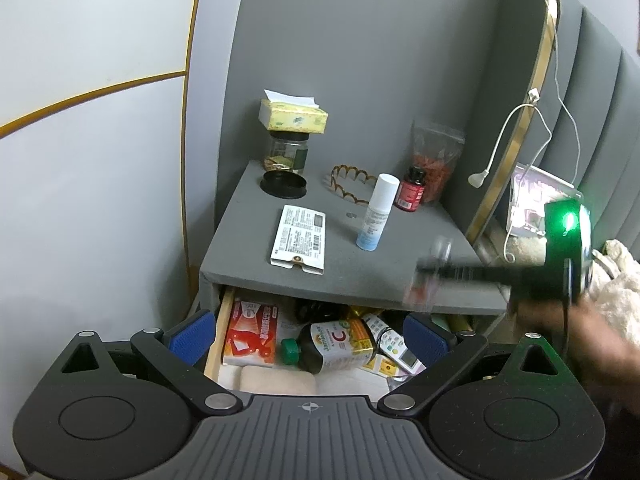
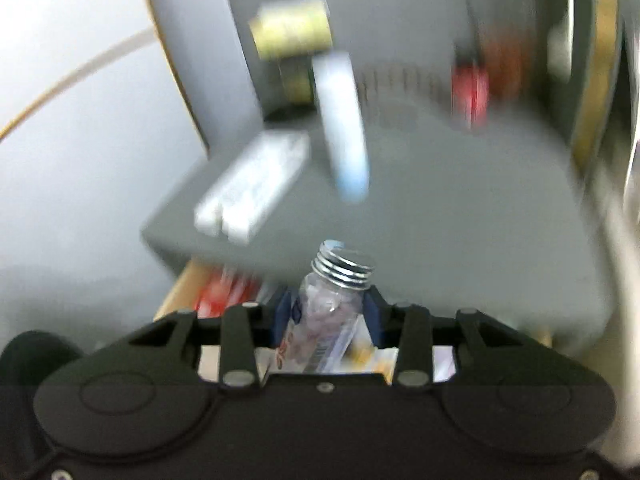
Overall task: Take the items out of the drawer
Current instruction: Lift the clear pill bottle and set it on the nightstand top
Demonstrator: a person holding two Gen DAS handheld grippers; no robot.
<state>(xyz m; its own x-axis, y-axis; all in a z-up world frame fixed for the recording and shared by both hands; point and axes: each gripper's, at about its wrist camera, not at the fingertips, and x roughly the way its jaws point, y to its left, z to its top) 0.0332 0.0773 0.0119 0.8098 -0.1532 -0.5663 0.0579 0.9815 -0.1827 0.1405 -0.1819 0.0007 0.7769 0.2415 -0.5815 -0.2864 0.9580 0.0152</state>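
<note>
The nightstand drawer (image 1: 218,332) is open below the grey top (image 1: 340,268). In it lie a red box (image 1: 252,334), a dark vitamin C bottle (image 1: 332,346) with a green cap, a small remote (image 1: 396,350) and other packets. My left gripper (image 1: 308,338) is open and empty, hovering over the drawer with its blue pads either side of the bottle. My right gripper (image 2: 330,316) is shut on a small clear bottle (image 2: 332,312) with a silver screw cap, held above the drawer's front. It shows blurred in the left wrist view (image 1: 430,276) over the nightstand's front right edge.
On the nightstand top stand a white spray bottle (image 1: 378,212), a red-labelled pill bottle (image 1: 412,194), a white flat box (image 1: 300,238), a black lid (image 1: 284,184), a glass jar (image 1: 286,154) under a tissue box (image 1: 294,114), a gold hair clip (image 1: 354,186) and a bag (image 1: 436,160). The bed headboard (image 1: 520,120) stands at the right.
</note>
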